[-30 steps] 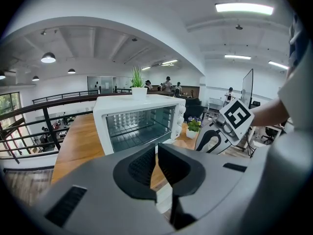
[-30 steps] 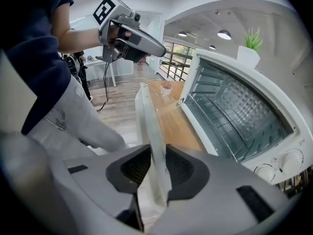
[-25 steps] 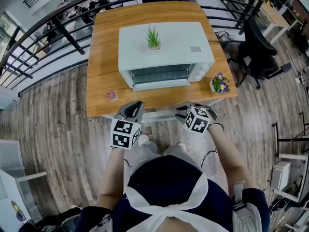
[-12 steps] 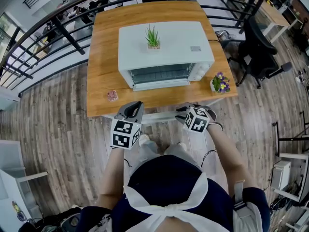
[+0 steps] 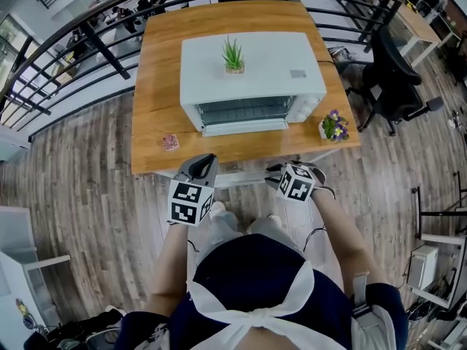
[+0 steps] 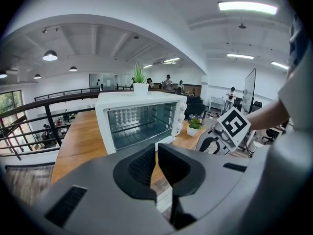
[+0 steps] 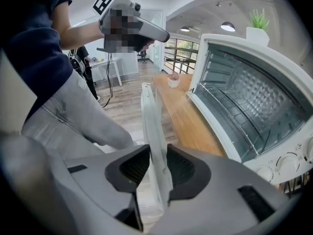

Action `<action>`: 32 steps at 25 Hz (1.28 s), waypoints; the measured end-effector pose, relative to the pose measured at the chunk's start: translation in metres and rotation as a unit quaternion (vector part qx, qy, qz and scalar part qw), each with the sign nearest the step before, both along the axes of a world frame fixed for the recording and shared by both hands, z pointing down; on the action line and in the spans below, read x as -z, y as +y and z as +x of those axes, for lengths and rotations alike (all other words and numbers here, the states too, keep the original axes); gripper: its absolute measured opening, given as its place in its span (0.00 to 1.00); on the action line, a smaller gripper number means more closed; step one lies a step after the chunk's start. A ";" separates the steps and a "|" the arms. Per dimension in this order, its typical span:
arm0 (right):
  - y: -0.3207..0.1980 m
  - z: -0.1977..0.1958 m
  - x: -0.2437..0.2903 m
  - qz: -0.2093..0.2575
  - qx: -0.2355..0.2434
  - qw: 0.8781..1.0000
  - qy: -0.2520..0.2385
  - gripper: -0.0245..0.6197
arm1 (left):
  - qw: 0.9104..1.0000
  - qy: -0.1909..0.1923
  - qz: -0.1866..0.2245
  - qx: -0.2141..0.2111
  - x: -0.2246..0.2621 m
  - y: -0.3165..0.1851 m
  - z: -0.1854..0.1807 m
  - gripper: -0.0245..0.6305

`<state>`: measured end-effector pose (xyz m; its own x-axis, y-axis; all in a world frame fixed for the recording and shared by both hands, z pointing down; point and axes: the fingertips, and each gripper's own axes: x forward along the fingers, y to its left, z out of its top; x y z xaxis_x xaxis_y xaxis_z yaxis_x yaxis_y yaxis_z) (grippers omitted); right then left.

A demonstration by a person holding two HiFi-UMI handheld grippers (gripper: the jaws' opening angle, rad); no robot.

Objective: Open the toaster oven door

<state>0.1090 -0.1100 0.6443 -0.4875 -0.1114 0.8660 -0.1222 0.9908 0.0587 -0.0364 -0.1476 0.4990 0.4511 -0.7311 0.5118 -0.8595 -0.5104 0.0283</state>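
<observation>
A white toaster oven [image 5: 252, 71] stands on the wooden table [image 5: 157, 86], and its wire racks show in the left gripper view [image 6: 139, 119]. Its door is folded down and out past the table's front edge [image 5: 244, 175]. In the right gripper view the door's white handle bar [image 7: 149, 111] runs between the jaws of my right gripper [image 7: 159, 163]. Both pads lie against the bar, and the jaws have just been opening a little. My left gripper [image 6: 156, 153] is shut and empty, and hangs off the table's front left [image 5: 197, 172].
A small potted succulent [image 5: 233, 57] sits on top of the oven. A pot of purple flowers [image 5: 333, 126] stands at the table's front right, and a small pink object [image 5: 171, 144] at the front left. A black railing runs behind the table. An office chair [image 5: 394, 71] is at the right.
</observation>
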 end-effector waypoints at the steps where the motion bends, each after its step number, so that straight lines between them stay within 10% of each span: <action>1: 0.001 0.000 -0.002 0.000 0.003 1.000 0.003 0.22 | 1.000 0.000 -0.001 0.001 0.000 0.001 0.000 0.09; 32: 0.004 0.005 -0.075 -0.009 -0.021 0.998 0.064 0.27 | 0.999 -0.014 -0.004 0.030 -0.004 0.009 -0.011 0.09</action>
